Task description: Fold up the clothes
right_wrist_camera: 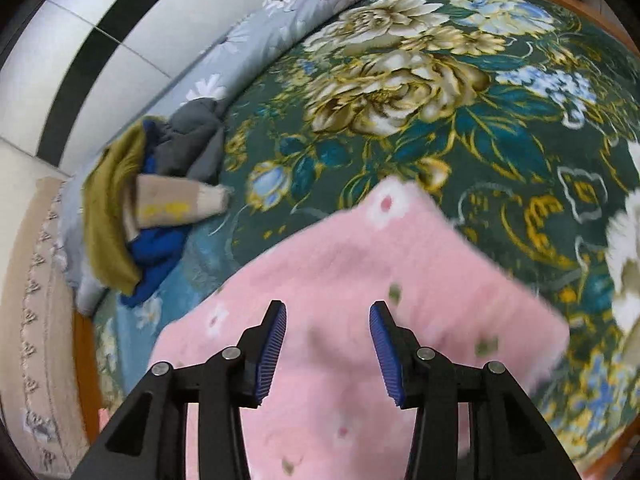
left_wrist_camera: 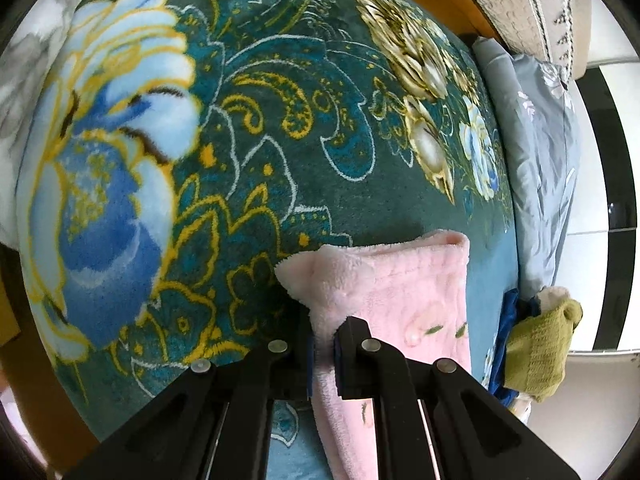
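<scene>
1. Left wrist view: the left gripper [left_wrist_camera: 323, 354] is clenched on an edge of the pink garment [left_wrist_camera: 384, 280], the fleece pinched between its two pads.
2. The garment lies folded on the green floral blanket [left_wrist_camera: 280, 120] of the bed, its folded edge away from the camera and its right side running straight along a lighter blue patch of the blanket.
3. At the right edge a grey quilt [left_wrist_camera: 532, 140] runs along the bed, with an olive cloth [left_wrist_camera: 536, 356] and something dark blue bunched beside it.
4. Right wrist view: the right gripper [right_wrist_camera: 328, 344] is released, its blue pads well apart with nothing pressed between them; it hangs over the garment [right_wrist_camera: 360, 260], which is blurred.
5. The garment shows white flowers and small green marks and spreads across the near part of the blanket [right_wrist_camera: 400, 80].
6. To the left, near the bed's edge, sits a pile of clothes [right_wrist_camera: 160, 200]: olive, beige, blue and grey pieces heaped together, apart from the garment.
</scene>
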Available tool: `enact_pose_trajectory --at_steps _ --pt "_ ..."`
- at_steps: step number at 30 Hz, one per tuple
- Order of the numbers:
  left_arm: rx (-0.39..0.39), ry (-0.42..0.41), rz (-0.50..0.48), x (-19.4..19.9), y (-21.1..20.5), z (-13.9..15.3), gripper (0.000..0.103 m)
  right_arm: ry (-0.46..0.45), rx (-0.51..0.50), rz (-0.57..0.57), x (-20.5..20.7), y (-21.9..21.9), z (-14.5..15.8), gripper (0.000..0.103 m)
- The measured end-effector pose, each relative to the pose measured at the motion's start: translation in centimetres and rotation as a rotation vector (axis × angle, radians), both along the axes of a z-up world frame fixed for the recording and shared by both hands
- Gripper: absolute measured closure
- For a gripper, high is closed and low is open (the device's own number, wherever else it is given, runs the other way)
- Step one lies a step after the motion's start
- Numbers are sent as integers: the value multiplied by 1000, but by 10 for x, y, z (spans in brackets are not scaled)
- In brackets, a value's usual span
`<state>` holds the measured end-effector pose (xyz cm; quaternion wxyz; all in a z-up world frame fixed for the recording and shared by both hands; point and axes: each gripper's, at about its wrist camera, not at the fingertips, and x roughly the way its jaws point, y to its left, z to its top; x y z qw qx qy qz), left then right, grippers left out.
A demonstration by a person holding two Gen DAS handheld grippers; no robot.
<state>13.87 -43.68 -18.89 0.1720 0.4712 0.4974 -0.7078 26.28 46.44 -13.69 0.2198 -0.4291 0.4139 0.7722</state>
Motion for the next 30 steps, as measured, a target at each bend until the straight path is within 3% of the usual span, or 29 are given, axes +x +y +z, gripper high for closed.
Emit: enact_pose_trajectory --at_steps 6,11,17,20,24,26,28,30 --pt "-5 -10 9 0 0 -7 96 -84 8 -90 -12 37 -27 59" --pt "-5 -25 34 1 2 -3 96 -142 73 -66 -20 27 -22 59" --pt "23 19 106 1 11 35 96 -98 192 31 -20 -8 16 59" --pt "2 100 81 -7 30 79 96 -56 219 83 -18 -25 31 58" --pt "-149 299 -170 -31 93 162 96 5 190 90 -11 -38 41 57" --pt "-259 428 -399 -37 152 208 96 26 166 95 -9 -47 41 57" --pt "-350 522 -608 -35 211 235 96 47 141 101 -6 -56 40 57" --pt "-397 562 -796 -25 269 234 96 61 118 110 -4 -66 37 57"
